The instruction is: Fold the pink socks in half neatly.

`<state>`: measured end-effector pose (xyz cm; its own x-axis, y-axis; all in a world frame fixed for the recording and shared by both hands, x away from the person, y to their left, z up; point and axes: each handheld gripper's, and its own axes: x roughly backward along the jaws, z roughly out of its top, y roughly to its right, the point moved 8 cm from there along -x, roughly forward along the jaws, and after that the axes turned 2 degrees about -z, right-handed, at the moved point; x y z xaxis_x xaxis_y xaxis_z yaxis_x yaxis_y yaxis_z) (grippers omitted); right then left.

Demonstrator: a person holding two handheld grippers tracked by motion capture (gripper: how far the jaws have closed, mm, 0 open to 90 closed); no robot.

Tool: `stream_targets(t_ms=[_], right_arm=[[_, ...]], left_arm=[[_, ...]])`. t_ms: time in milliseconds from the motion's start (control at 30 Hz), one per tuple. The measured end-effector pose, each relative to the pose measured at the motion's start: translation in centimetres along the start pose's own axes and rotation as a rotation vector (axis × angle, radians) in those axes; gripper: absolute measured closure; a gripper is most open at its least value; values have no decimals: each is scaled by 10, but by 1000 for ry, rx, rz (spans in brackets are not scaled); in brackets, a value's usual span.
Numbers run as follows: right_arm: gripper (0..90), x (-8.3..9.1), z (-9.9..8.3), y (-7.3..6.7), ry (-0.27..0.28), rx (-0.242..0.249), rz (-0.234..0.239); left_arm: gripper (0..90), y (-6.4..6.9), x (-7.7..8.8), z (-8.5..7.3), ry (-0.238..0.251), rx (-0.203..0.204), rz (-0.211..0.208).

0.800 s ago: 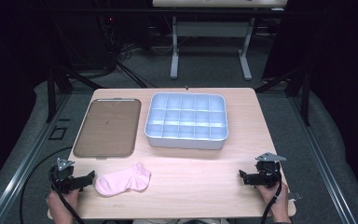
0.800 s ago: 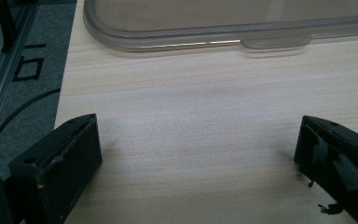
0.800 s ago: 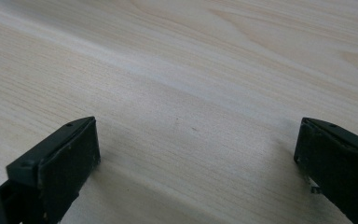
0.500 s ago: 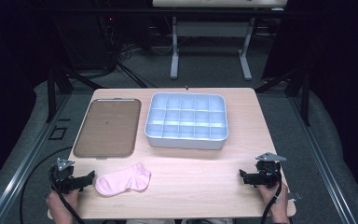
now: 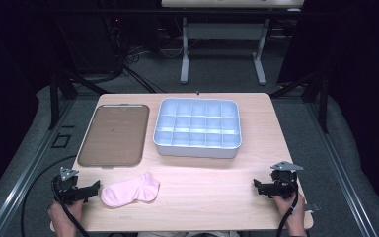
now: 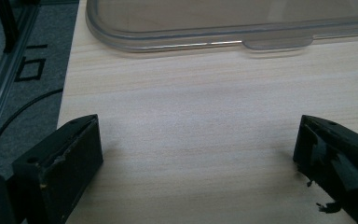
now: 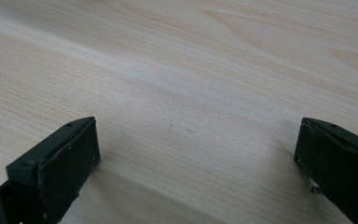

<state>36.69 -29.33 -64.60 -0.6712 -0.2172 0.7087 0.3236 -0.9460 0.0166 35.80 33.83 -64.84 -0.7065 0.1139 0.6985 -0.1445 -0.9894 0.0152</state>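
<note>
A pink sock (image 5: 130, 190) lies flat on the wooden table (image 5: 212, 187) near its front left. Just left of the sock rests my left gripper (image 5: 94, 188), open with bare wood between its jaws; its own view has the gripper (image 6: 198, 154) wide apart, facing the rim of a clear brown lid (image 6: 223, 28). My right gripper (image 5: 257, 186) sits near the front right corner, open as well, and in its own view the gripper (image 7: 196, 158) has plain tabletop between the jaws.
A pale blue divided tray (image 5: 198, 128) with several compartments stands at the back middle. The brown translucent lid (image 5: 114, 134) lies flat to its left. Black cables trail off the front edge by each hand. Table legs and cables stand on the dark floor behind.
</note>
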Motion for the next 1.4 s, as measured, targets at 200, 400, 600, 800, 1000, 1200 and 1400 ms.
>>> stream_targets(t_ms=[200,400,600,800,1000,1200,1400], right_arm=[[0,0,0,1,3,-6,-8],[0,0,0,1,2,-6,-9],[0,1,-1,1,5,-14,-16],[0,1,-1,1,5,-14,-17],[0,1,-1,1,6,-14,-16],[0,1,-1,1,7,-14,-16],[0,1,-1,1,5,-15,-18]], left_arm=[[33,-1,4,2,-6,-7,-20],[0,7,20,9,29,3,-56],[0,27,39,21,41,-34,-109],[0,58,55,29,32,-73,-185],[0,86,58,27,-23,-88,-261],[69,110,53,23,-67,-122,-294],[141,127,40,17,-109,-143,-312]])
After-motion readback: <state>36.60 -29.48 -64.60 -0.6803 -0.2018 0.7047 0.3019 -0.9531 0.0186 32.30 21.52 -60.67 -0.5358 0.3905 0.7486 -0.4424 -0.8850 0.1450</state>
